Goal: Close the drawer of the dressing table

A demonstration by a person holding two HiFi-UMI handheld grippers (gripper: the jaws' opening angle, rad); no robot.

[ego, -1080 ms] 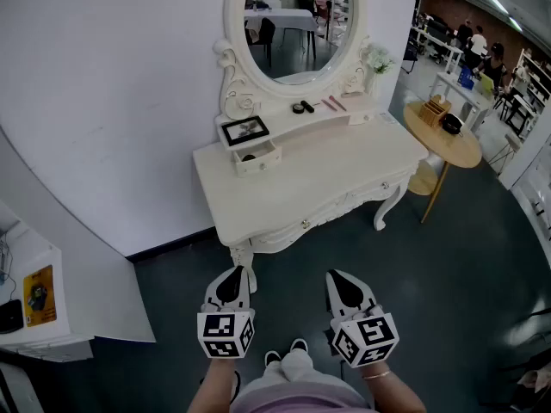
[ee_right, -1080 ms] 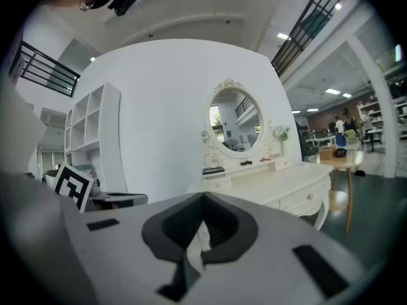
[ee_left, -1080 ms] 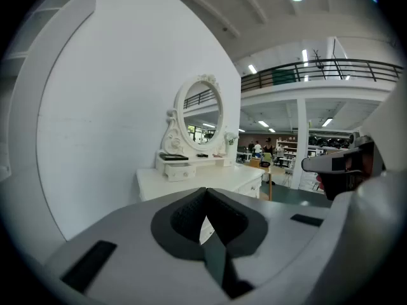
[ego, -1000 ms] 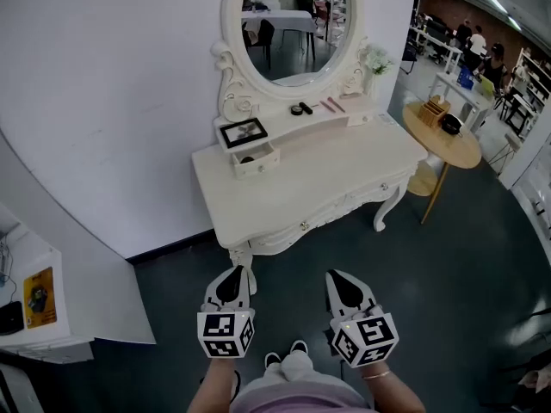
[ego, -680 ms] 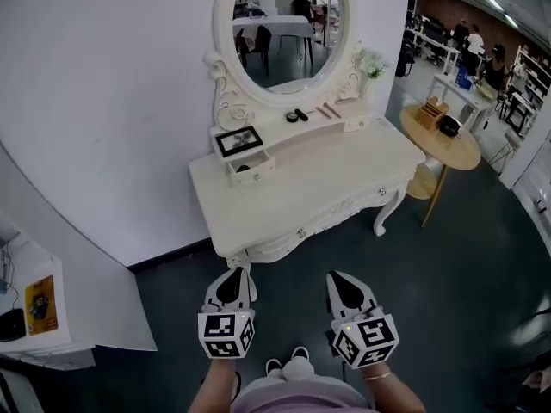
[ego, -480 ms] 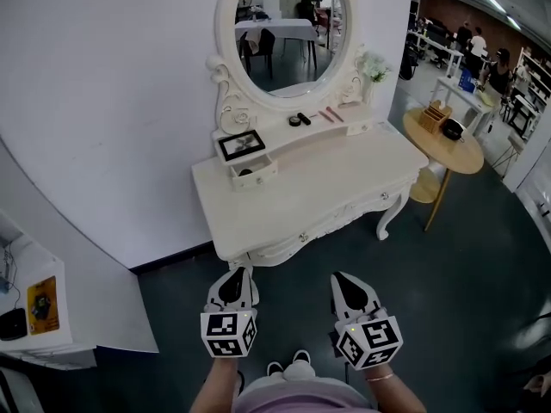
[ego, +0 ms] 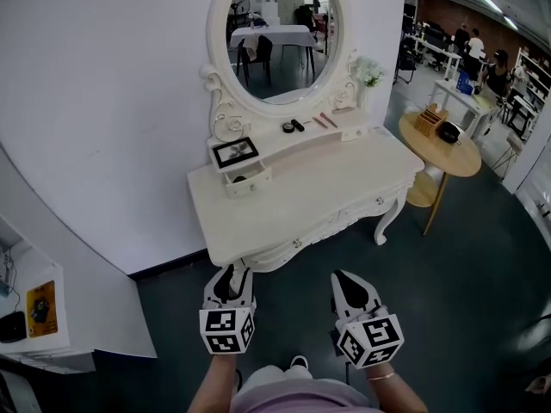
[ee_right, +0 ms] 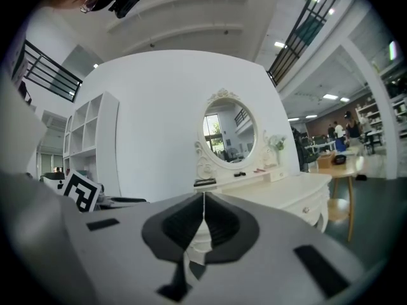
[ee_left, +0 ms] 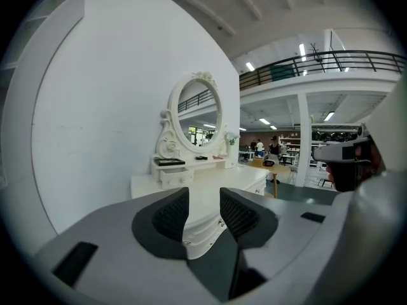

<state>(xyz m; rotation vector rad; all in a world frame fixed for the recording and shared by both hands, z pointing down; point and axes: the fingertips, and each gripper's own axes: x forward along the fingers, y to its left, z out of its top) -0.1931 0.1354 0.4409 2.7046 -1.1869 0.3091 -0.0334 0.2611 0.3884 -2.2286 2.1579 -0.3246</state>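
The white dressing table [ego: 301,198] stands against the wall under an oval mirror [ego: 274,33]. On its raised back shelf, a small drawer [ego: 250,180] is pulled out under a black picture frame [ego: 235,152]. Both grippers hang over the dark floor in front of the table's near edge, apart from it. My left gripper [ego: 232,272] has its jaws opening, with nothing between them. In the left gripper view the drawer [ee_left: 173,177] shows beyond the parted left gripper [ee_left: 203,199]. My right gripper [ego: 347,280] is shut and empty, and the right gripper [ee_right: 203,199] points at the table [ee_right: 286,192].
A round wooden side table [ego: 443,140] stands to the right of the dressing table. A low white cabinet [ego: 34,317] sits at the left by a curved white wall. Small cosmetics [ego: 297,126] and a flower vase [ego: 368,74] rest on the shelf. People sit far back right.
Both grippers have come a little closer to the table's front edge. The left gripper's jaws, shut before, now stand apart. The right gripper stays shut.
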